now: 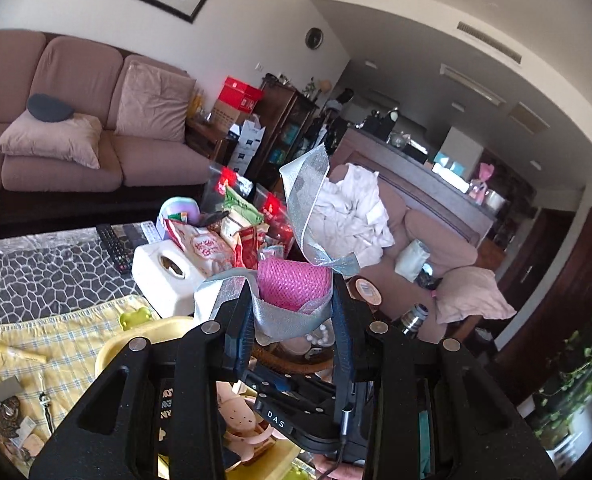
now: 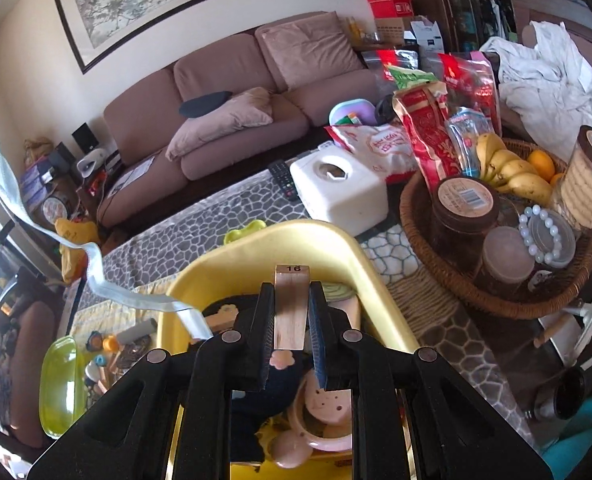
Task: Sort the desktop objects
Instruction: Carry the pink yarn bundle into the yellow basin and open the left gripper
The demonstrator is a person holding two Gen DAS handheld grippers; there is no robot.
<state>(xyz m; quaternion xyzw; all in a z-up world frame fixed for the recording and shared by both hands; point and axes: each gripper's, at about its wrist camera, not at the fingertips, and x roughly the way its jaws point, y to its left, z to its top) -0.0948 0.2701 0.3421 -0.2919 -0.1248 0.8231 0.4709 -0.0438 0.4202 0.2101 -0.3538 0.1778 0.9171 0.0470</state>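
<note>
- I am seeing the left gripper [image 1: 291, 300] clamping a pink mesh roll [image 1: 293, 284] wrapped in silvery ribbon [image 1: 306, 200]; it is being held up in the air above the counter [image 1: 35, 276].
- The roll is lying crosswise between the fingers, its long axis running from one pad to the other, while the ribbon's loose tail is standing upward and slightly right.
- I am seeing the right gripper [image 2: 291, 312] clamping a wooden block [image 2: 291, 308] marked "16".
- The block's long axis is running along the fingers, its numbered end pointing forward, away from the camera.
- The block is hanging over the yellow tray [image 2: 336, 248], near its far rim.
- Inside the tray, below the gripper, a pink perforated piece [image 2: 328, 404] is lying beside a dark item I cannot identify.
- A strip of the ribbon is trailing across the left of the right wrist view, ending at the tray's near left edge.
- Beyond the tray, a white tissue box [image 2: 340, 190] is sitting on the counter, with a wicker basket [image 2: 424, 240] of jars and bananas [image 2: 508, 170] to its right.
</note>
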